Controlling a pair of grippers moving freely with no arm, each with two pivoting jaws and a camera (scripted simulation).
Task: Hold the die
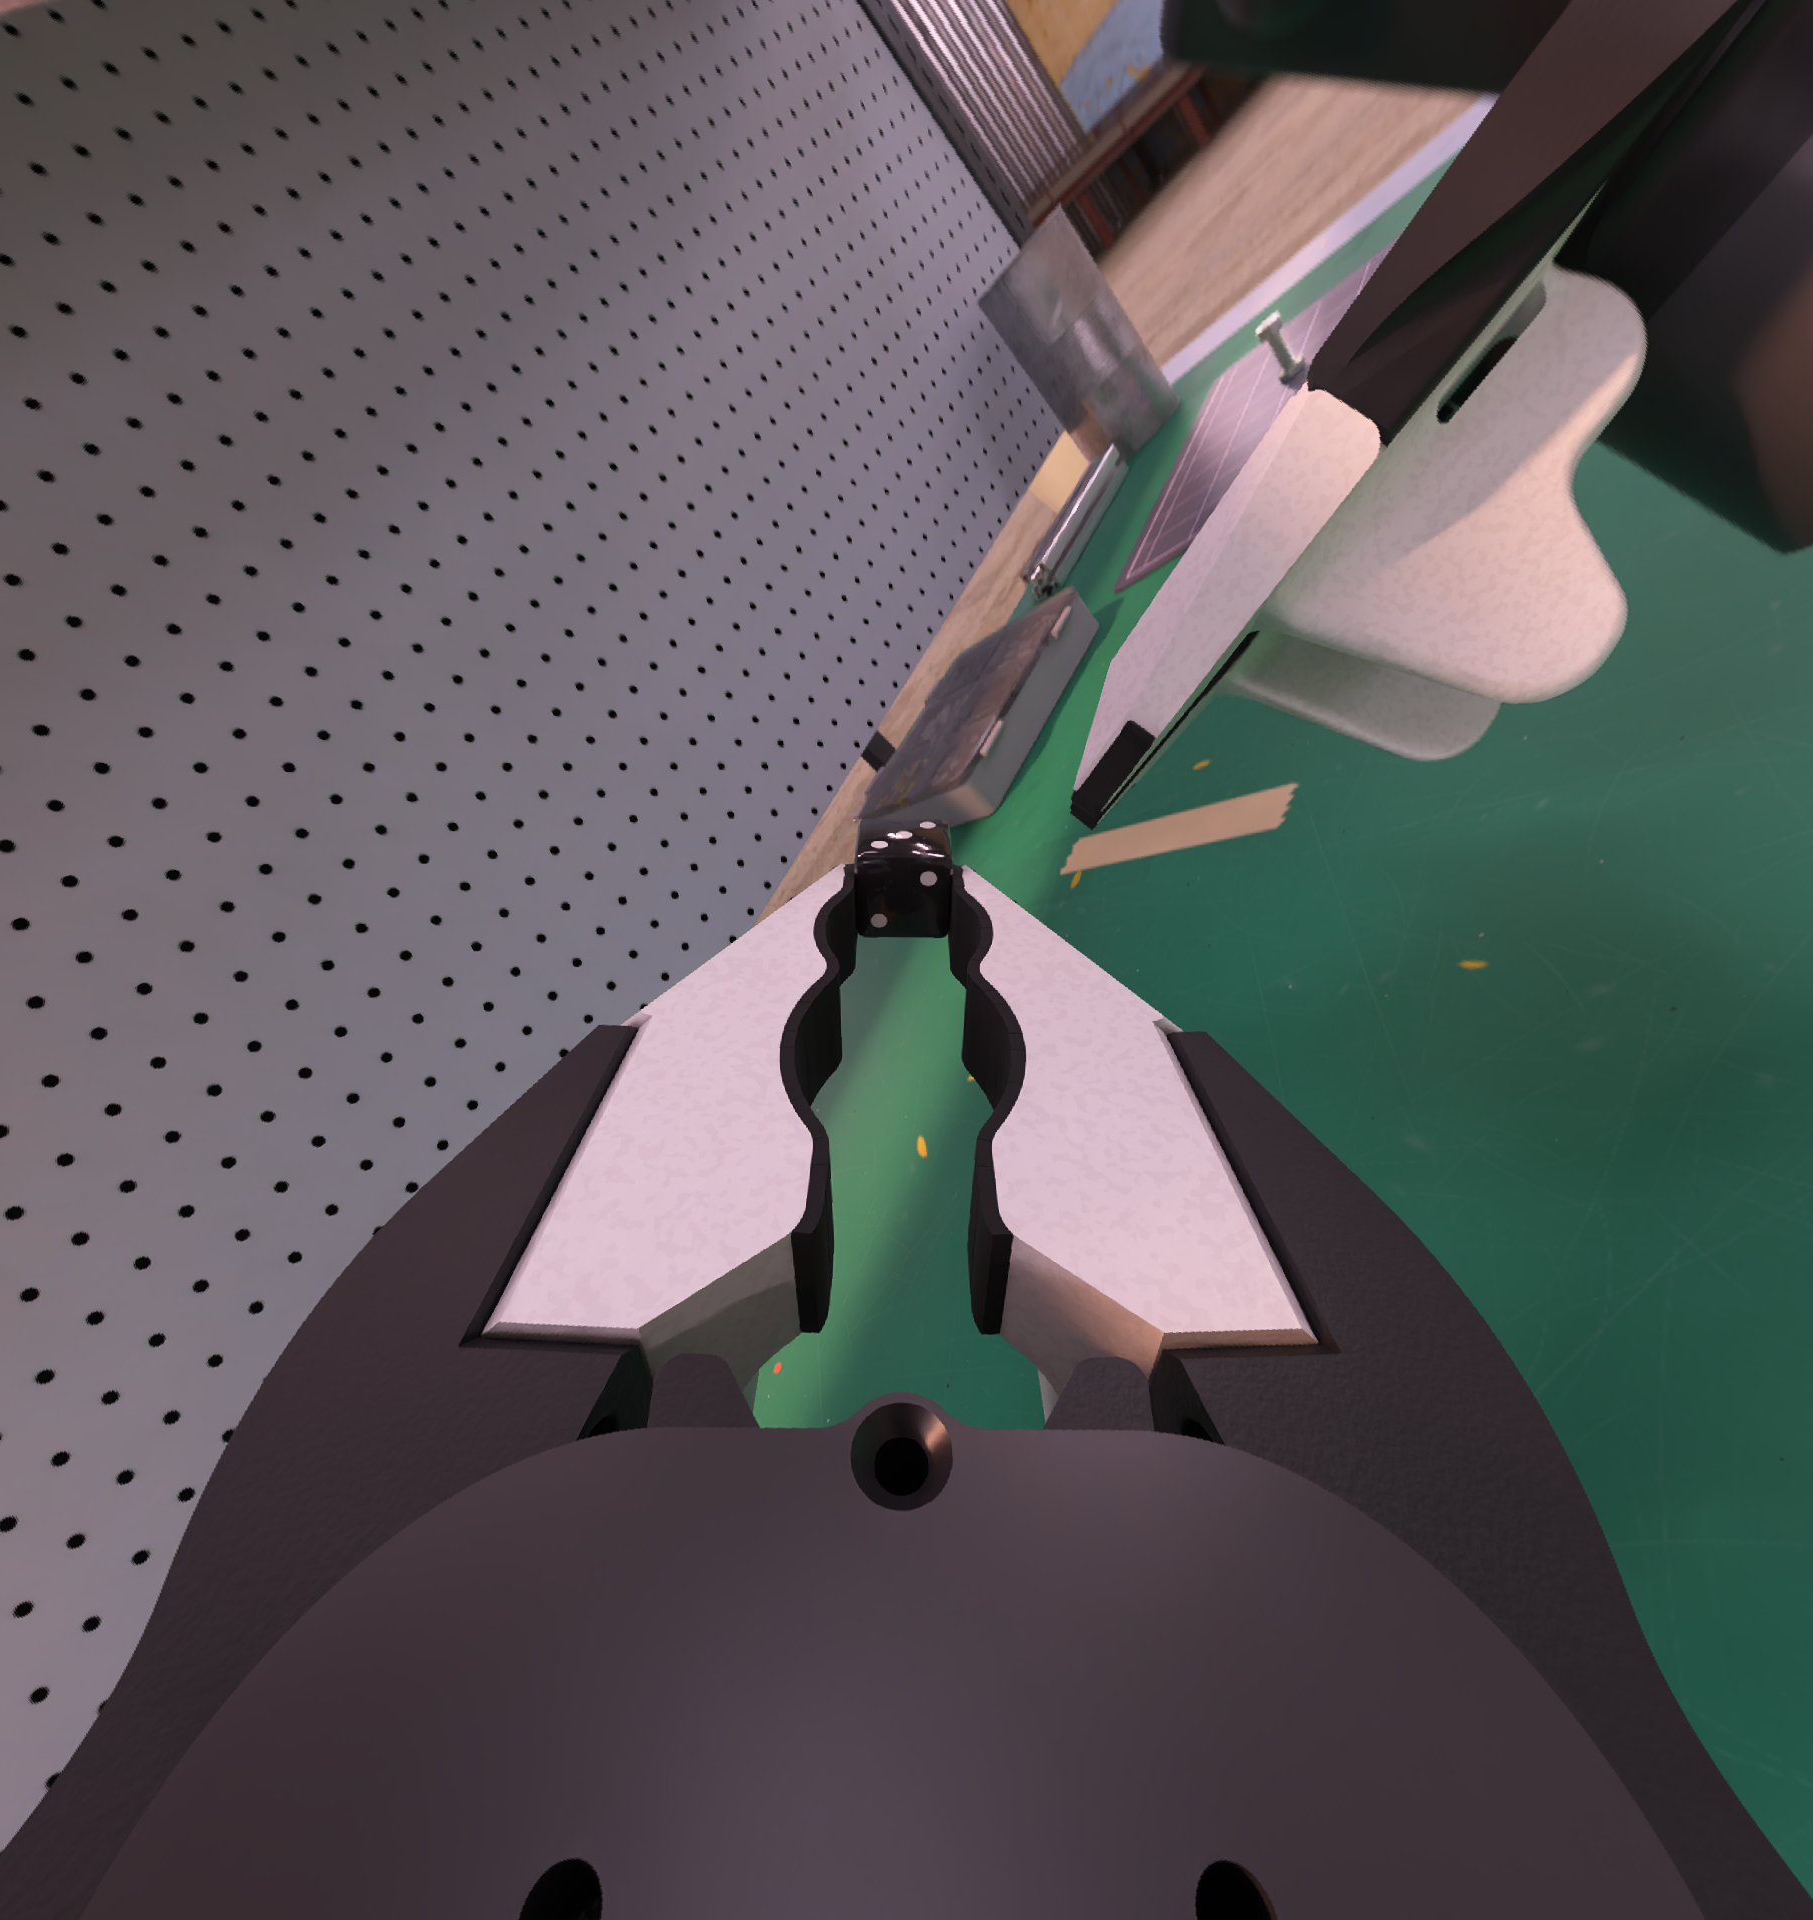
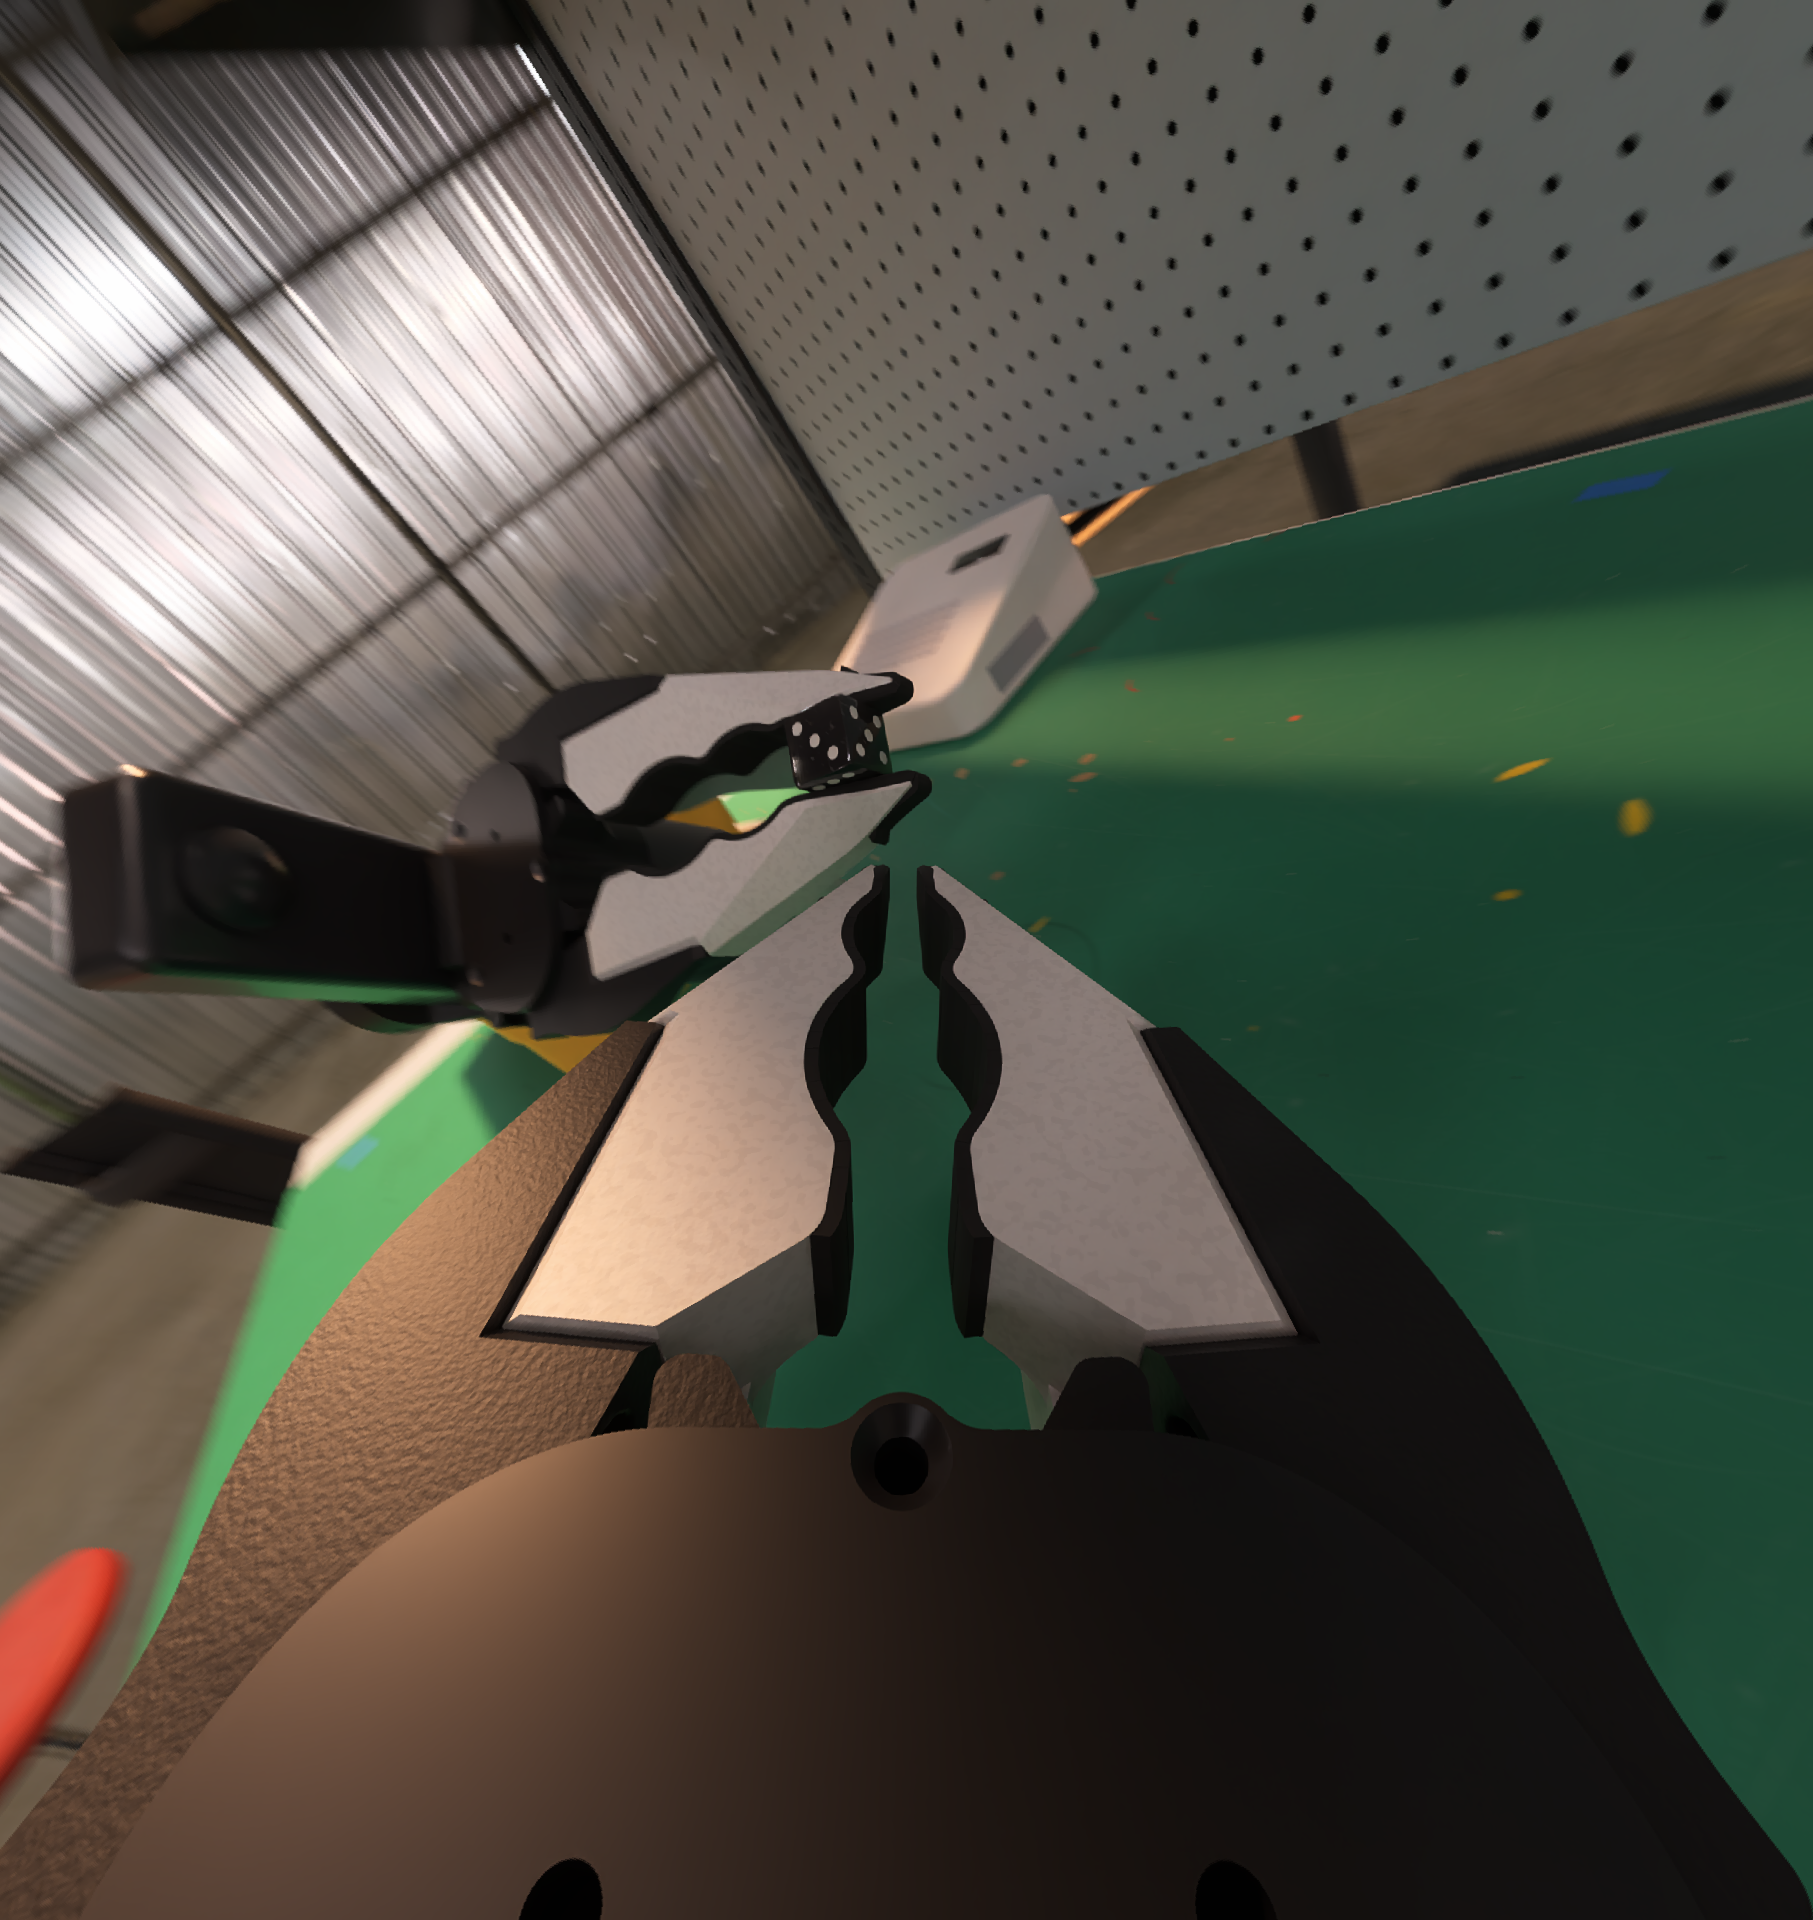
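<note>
A black die with white pips is pinched between the fingertips of my left gripper, which holds it above the green mat beside the pegboard wall. In the right wrist view the left gripper lies sideways with the die at its tips. My right gripper is shut with only a thin slit between its pads and holds nothing. Its tips sit just below and in front of the left gripper's tips. It also shows at the upper right of the left wrist view.
A pegboard wall runs along the mat's edge. A grey metal box, a tan strip, a dark ruled sheet and a metal can lie ahead. A white box stands by the wall. A red object is at the lower left.
</note>
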